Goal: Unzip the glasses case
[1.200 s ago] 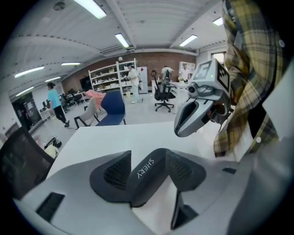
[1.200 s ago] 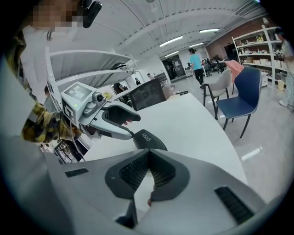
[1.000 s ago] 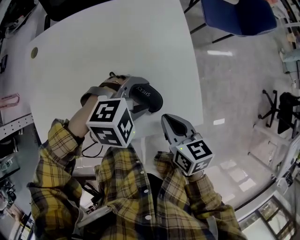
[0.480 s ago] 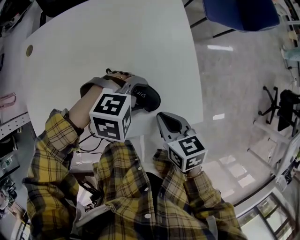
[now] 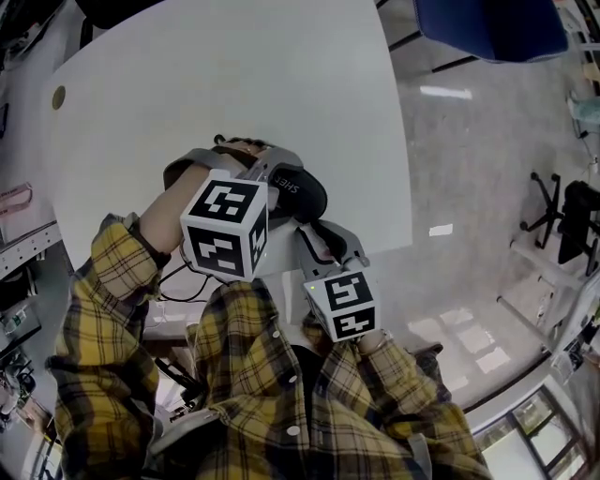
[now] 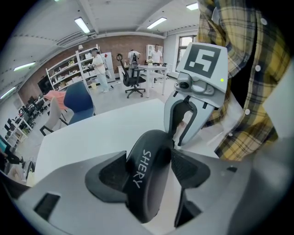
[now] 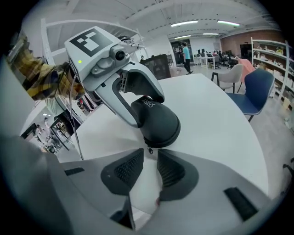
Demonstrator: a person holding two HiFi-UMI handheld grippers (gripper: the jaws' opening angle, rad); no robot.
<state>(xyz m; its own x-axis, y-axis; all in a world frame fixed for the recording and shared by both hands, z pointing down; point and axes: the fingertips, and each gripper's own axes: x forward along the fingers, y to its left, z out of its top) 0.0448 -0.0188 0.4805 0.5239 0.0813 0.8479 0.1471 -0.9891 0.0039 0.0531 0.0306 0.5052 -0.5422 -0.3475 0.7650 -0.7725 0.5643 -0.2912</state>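
A black glasses case [image 5: 305,194] printed SHERY lies near the front edge of the white table [image 5: 234,84]. My left gripper [image 5: 274,183] is shut across it, one pad on each long side of the case [image 6: 147,183]. The right gripper [image 5: 312,228] points at the case's near end [image 7: 158,121]. Its jaws stand a narrow gap apart, nothing pinched between them. The small zipper pull [image 7: 149,150] hangs from the case's end just ahead of the right gripper [image 7: 150,157] fingertips. In the left gripper view the right gripper [image 6: 180,137] stands just behind the case.
The table's front edge runs just under both grippers, with the person's plaid sleeves [image 5: 112,281] below it. A blue chair [image 5: 487,28] stands beyond the table's far right corner, with polished floor to the right. A thin cable [image 5: 183,286] hangs by the left forearm.
The right gripper has moved left and forward, from off the table's edge up to the case's near end. The left gripper has kept its hold on the case and barely shifted.
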